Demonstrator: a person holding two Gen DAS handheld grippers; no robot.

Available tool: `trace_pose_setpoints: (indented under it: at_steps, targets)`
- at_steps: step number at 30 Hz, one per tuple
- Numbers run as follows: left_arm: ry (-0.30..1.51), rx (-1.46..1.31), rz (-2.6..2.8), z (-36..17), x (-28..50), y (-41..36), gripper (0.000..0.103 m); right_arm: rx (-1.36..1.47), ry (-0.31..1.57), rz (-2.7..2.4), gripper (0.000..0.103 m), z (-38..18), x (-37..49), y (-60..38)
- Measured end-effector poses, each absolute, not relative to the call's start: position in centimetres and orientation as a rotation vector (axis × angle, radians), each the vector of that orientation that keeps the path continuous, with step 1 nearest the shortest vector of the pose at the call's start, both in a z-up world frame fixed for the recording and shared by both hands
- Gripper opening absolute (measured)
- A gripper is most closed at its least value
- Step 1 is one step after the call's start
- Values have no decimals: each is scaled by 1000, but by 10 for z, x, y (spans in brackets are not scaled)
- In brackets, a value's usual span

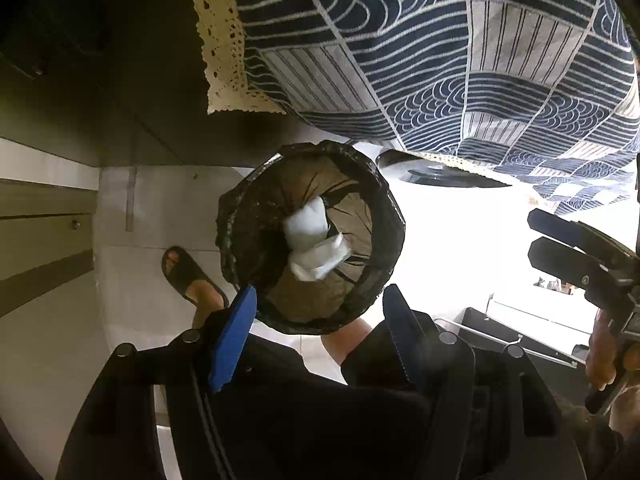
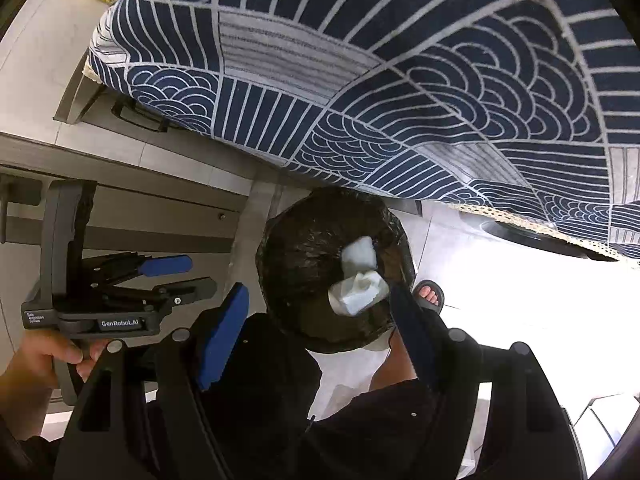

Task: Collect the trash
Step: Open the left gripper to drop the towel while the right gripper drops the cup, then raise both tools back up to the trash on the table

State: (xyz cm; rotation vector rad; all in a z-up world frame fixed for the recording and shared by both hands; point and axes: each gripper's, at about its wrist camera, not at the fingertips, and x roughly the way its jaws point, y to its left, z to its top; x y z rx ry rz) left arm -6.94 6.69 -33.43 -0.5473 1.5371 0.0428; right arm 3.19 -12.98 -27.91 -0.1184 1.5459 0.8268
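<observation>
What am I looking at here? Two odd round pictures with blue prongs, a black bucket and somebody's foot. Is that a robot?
No robot: a person holds a hand tool with a two-finger claw in each hand, with a camera on each looking down along its blue fingers. One picture is from the left claw, the other from the right claw. Both hang open over a bin lined with a black bag, and hold nothing. Two crumpled white tissues lie inside. Beside it hangs a blue patterned tablecloth; the sandalled foot is the person's.

both wrist views look steeply down along their own jaws from close above, left of and right of the lined bin (image 1: 310,236) (image 2: 334,270); both share it, the patterned cloth (image 1: 460,60) (image 2: 400,80) and the floor (image 1: 460,220) (image 2: 500,300).
</observation>
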Motion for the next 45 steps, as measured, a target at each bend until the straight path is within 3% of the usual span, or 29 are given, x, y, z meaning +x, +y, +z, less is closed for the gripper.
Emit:
trace_pose_setpoints:
  at_steps: [11, 28, 35, 39, 45]
  targets:
    - [1472, -525, 44, -298, -63, 66, 63, -113, 1459, 853, 73, -251, 38, -147]
    - [1246, -368, 32, -168, -27, 41, 64, -83, 1195, 897, 73, -145, 57, -176]
    - [1130, -311, 27, -114, 1, 26, 78, -30, 1061, 872, 86, -101, 78, -198]
    - [1072, -282, 28, -93, 17, 22, 93, 15, 992, 841, 94, -79, 99, -214]
    - [994, -237, 57, -67, 47, 15, 96, 38, 921, 813, 96, -56, 127, -225]
